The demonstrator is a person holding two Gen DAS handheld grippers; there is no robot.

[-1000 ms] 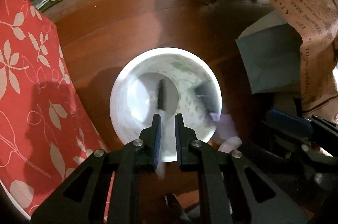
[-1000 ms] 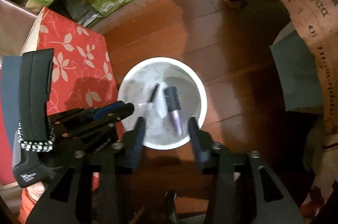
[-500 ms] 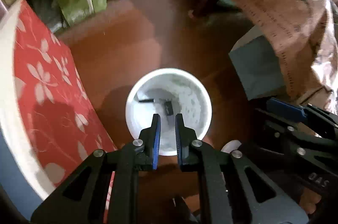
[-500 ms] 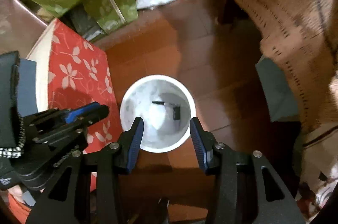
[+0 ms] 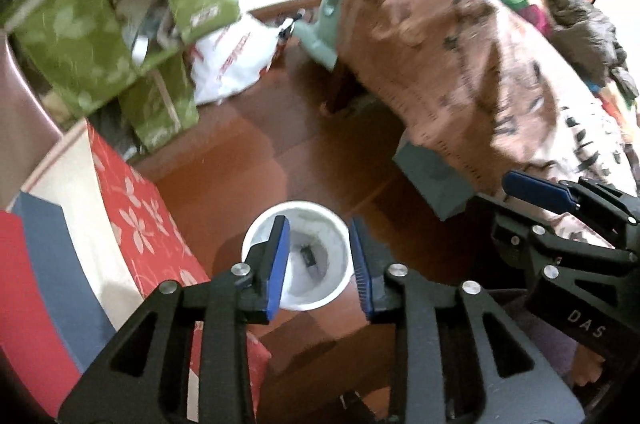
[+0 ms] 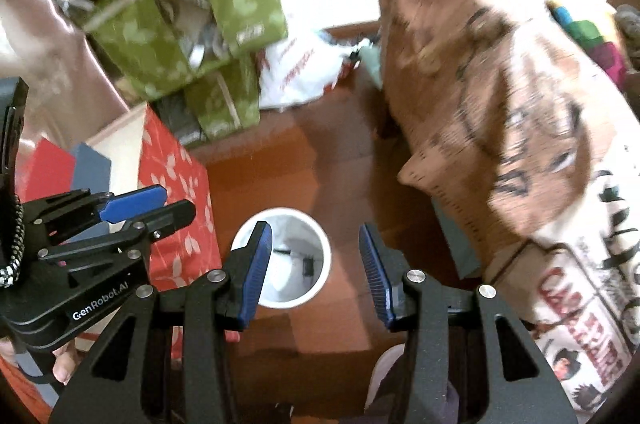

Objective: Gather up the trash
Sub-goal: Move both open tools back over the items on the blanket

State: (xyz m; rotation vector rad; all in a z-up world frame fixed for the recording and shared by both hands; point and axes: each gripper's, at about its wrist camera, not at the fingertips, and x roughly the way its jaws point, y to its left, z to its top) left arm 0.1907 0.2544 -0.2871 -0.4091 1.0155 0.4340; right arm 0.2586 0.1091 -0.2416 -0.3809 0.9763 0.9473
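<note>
Red leaf-print fabric lies left of your left gripper, whose fingers are spreading with nothing between them. Below and just beyond those fingers stands the white bin on the wooden floor, dark scraps at its bottom. Your right gripper hangs over the same bin, fingers parted and empty. The drop looks done, so you are between items. Next, I'd judge, you need to find another piece of trash; the draped brown cloth to the right is cluttered.
</note>
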